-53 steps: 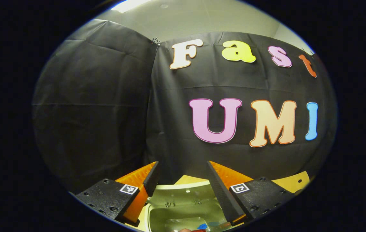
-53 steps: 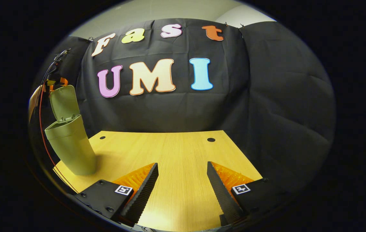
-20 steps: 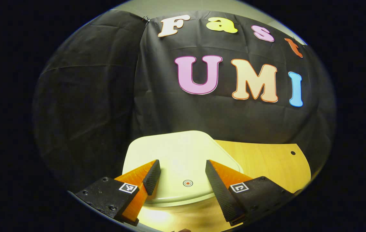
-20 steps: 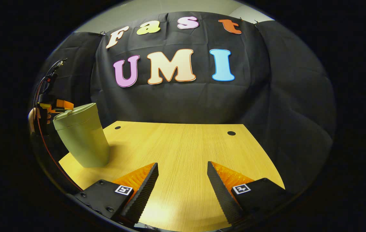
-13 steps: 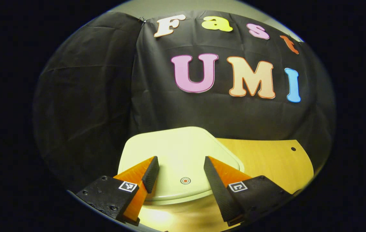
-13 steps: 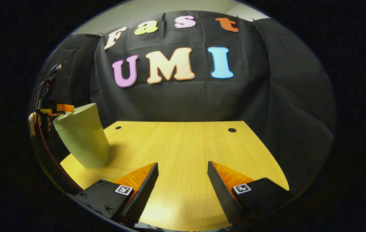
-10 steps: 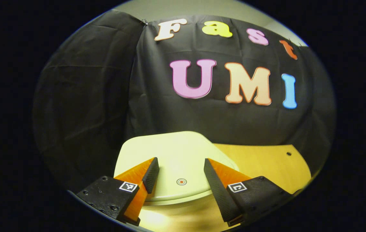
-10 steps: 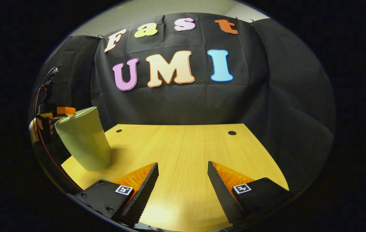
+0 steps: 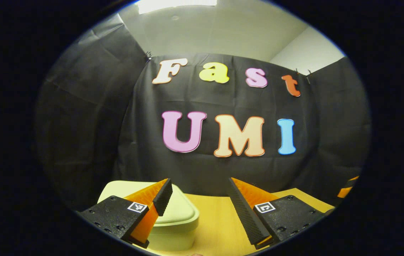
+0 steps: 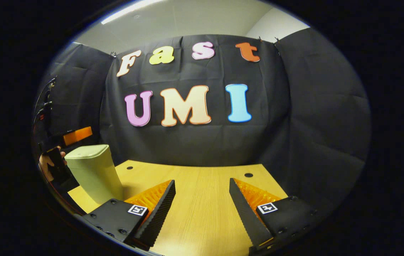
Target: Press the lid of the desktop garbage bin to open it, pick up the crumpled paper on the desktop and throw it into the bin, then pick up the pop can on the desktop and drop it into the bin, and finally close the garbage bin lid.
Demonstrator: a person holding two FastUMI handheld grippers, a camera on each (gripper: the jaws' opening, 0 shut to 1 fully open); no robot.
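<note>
The pale green plastic garbage bin [image 10: 93, 172] stands upright on the light wooden desk [image 10: 202, 199], its rounded pale green lid [image 9: 179, 209] shut flat on top; in the left gripper view the left claw [image 9: 199, 193] hangs open just above and beside the bin, its left finger in front of the lid, its right finger over bare desk to the bin's right (whether the left finger touches the lid cannot be told); in the right gripper view the right claw [image 10: 202, 199] is open and holds nothing, well to the right of the bin over the desk; behind the bin a hand [image 10: 47, 165] grips the other tool.
</note>
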